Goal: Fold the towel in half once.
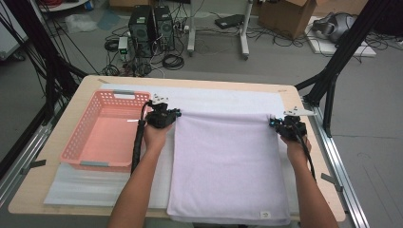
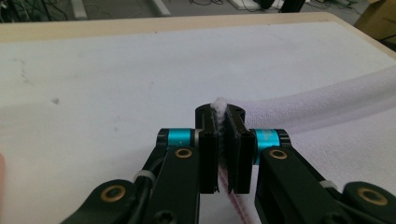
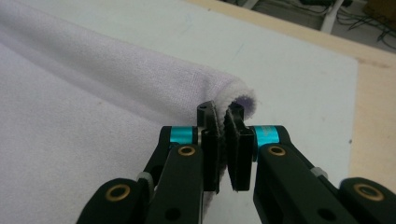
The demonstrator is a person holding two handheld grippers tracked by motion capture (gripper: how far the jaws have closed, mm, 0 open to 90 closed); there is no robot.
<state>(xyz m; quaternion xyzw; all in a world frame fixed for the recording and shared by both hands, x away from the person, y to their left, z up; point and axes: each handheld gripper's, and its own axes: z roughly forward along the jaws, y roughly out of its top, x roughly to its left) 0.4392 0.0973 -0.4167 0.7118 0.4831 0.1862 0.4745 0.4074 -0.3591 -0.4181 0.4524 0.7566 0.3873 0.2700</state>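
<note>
Forearms low in frame, both jaws clamped on lavender towel (image 1: 228, 161).

Left gripper (image 1: 177, 114) pinched far left corner, right gripper (image 1: 273, 122) far right corner; far edge rolled back, rest spread flat on counter (image 1: 304, 102) beside pink basket (image 1: 90, 142).

The pale lilac terry towel (image 1: 228, 166) runs past the bottom edge in the high view, its near hem cut off. The small label (image 1: 265, 214) on it is too small to read. The person's forearms leave the same edge.
</note>
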